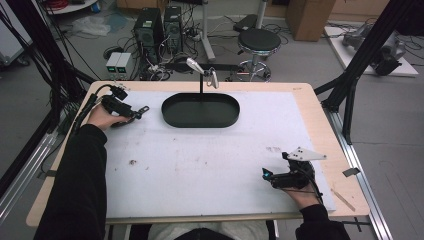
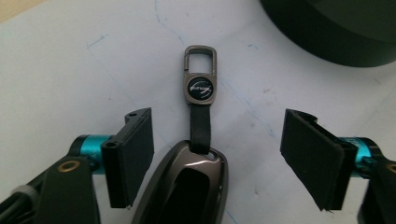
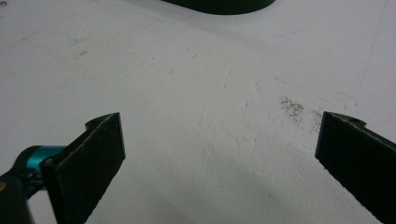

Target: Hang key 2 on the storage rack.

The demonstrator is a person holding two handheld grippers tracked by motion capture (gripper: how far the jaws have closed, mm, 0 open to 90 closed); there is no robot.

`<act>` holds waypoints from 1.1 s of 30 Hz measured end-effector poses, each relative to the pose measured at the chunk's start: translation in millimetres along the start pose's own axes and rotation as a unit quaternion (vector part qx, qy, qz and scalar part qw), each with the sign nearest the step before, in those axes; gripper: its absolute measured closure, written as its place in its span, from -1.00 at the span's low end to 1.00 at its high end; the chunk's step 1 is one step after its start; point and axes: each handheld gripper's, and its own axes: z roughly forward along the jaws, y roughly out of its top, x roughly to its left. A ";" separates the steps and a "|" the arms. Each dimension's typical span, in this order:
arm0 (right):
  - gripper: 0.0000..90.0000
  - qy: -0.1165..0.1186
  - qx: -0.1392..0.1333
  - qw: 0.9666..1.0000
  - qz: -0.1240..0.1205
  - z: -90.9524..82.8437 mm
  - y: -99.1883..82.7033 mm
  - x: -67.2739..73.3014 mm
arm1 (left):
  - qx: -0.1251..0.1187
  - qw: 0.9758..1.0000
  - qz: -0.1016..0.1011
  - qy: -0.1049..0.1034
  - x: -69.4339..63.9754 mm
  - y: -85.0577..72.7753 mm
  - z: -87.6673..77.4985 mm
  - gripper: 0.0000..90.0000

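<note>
A dark glossy key fob lies on the white mat, its black strap ending in a grey metal clasp. My left gripper is open, its jaws standing either side of the fob body without touching it. From the high view, this gripper rests at the mat's far left, the fob's clasp poking out beyond it. A black oval tray sits at the far centre; a thin post rises from it with silvery fobs hanging from the top. My right gripper stays open over bare mat.
The tray wall is close ahead and right of the left gripper. The tray's edge lies far ahead of the right gripper. Small stains mark the mat. Black frame struts flank the table; a stool stands behind it.
</note>
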 end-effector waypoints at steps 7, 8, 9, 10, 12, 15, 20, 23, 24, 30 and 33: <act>-0.98 -0.008 0.004 1.000 -0.001 0.8 -0.7 2.0 | 0.011 0.999 0.004 0.036 -0.4 -0.5 7.3 -0.29; -0.98 -0.008 0.004 1.000 -0.001 0.8 -0.8 2.1 | 0.015 0.999 0.006 0.045 -0.4 -0.5 8.2 -0.23; -0.98 -0.009 0.004 1.000 0.000 0.7 -0.7 2.4 | 0.018 0.998 0.003 0.055 -0.6 -0.6 9.4 -0.14; -0.98 -0.008 0.005 1.000 0.001 0.2 -0.6 2.8 | 0.019 0.999 -0.006 0.047 0.6 -1.2 9.6 0.03; -0.98 -0.010 0.004 1.000 0.000 -0.7 -0.7 3.3 | 0.015 0.999 -0.017 0.047 1.8 -0.7 8.6 0.33; -0.98 -0.010 0.003 1.000 0.001 -1.9 -1.3 3.0 | 0.016 0.999 -0.024 0.043 2.3 -0.2 7.5 0.62; -0.98 -0.009 0.002 1.000 -0.003 -2.2 -1.6 3.4 | 0.010 0.999 -0.020 0.045 -0.4 -0.3 7.7 0.85; -0.98 -0.009 0.003 1.000 -0.003 -2.7 -1.7 2.7 | -0.007 0.999 -0.040 0.024 3.2 -4.8 5.6 0.87; -0.98 -0.010 0.003 1.000 -0.001 -2.8 -1.6 2.6 | -0.006 0.999 -0.040 0.019 3.3 -4.9 5.1 0.89; -0.98 -0.010 -0.001 1.000 0.002 -4.7 -1.7 2.1 | -0.011 0.999 -0.022 0.023 0.4 -0.3 -9.5 0.90; -0.98 -0.009 -0.003 1.000 -0.002 -6.1 -1.9 2.6 | -0.030 0.999 -0.021 0.010 1.0 1.5 -21.2 0.89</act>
